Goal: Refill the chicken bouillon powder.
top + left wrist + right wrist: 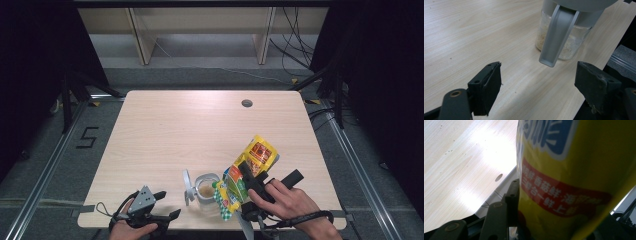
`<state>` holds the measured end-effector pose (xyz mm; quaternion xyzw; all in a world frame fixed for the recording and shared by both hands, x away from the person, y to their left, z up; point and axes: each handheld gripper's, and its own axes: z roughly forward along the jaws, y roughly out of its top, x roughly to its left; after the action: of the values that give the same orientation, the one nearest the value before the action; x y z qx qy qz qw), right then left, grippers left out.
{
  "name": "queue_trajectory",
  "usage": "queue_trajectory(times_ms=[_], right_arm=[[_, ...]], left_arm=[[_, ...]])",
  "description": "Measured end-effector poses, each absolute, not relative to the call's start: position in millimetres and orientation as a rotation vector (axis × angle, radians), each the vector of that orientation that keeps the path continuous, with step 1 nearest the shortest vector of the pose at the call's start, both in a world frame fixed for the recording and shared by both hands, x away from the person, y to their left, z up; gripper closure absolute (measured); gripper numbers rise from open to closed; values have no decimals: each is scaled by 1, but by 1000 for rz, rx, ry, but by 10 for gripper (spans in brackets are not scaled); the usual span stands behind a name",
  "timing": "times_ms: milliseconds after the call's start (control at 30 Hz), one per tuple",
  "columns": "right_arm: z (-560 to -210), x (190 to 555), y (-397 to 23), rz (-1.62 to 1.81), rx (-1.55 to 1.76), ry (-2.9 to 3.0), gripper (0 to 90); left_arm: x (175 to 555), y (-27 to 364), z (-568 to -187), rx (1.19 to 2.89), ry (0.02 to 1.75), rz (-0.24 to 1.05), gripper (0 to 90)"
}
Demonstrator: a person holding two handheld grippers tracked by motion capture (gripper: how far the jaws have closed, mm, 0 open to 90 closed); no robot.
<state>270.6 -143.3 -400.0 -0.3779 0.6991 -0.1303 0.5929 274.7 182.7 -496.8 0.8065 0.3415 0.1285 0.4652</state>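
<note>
The yellow bag (252, 167) carries a red banner of pale Chinese characters and, above it, large white characters on a blue patch, all seen close up in the right gripper view (574, 182); the writing is too blurred there to read out. In the high view its front also shows an orange picture panel near the top and a green area lower down. The right gripper (250, 182) pinches this bag between its jaws, holding it tilted with its lower end over the mouth of the jar (206, 192).

The jar is clear, with a grey rim and a grey lid (187, 186) flipped open to its left side. It holds a shallow layer of pale, grainy stuff, visible through the wall in the left gripper view (574, 42). It stands on the wooden table (200, 130) near the front edge.

The left gripper (167, 207) rests left of the jar, its jaws spread wide with nothing between them.
</note>
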Motion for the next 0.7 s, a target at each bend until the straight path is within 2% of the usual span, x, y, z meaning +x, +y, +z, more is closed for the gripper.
queue_trajectory(times_ms=[700], right_arm=[[-399,271,-143,-304,-889,1623,571]], left_arm=[[275,183,-497,1984,840,317,207]])
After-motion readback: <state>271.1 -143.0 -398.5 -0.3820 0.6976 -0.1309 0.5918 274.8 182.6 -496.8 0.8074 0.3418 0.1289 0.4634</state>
